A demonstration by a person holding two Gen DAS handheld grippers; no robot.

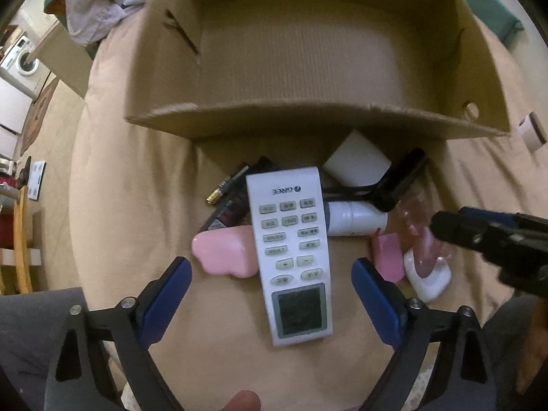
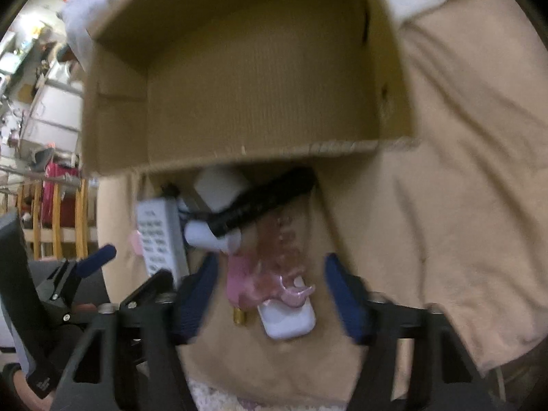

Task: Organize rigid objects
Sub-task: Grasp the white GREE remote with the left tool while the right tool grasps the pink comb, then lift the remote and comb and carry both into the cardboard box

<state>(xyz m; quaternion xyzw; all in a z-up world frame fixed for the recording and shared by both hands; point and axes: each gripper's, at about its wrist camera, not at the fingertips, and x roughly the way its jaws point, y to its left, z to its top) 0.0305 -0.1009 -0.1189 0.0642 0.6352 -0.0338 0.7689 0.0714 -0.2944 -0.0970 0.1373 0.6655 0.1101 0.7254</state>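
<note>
Tan bedding fills both views, with an empty cardboard box (image 1: 308, 51) taking up the upper half of each frame and a heap of small hard things lying just below its near wall. My left jaws (image 1: 270, 294) stand wide apart on either side of a white remote control (image 1: 291, 250), low in the middle of the left view, their pads clear of it. A pink case (image 1: 222, 253) lies partly under its left edge; a white bottle (image 1: 356, 219) and a battery (image 1: 226, 188) lie beside it. My right jaws (image 2: 270, 291) are narrower, with a pink hair clip (image 2: 274, 267) and a white case (image 2: 287, 322) between them; blur keeps me from telling whether the pads touch. I judge this the first pick-up, nothing yet boxed. Next, I should close on the remote's long sides, lift it and carry it over the wall.
</note>
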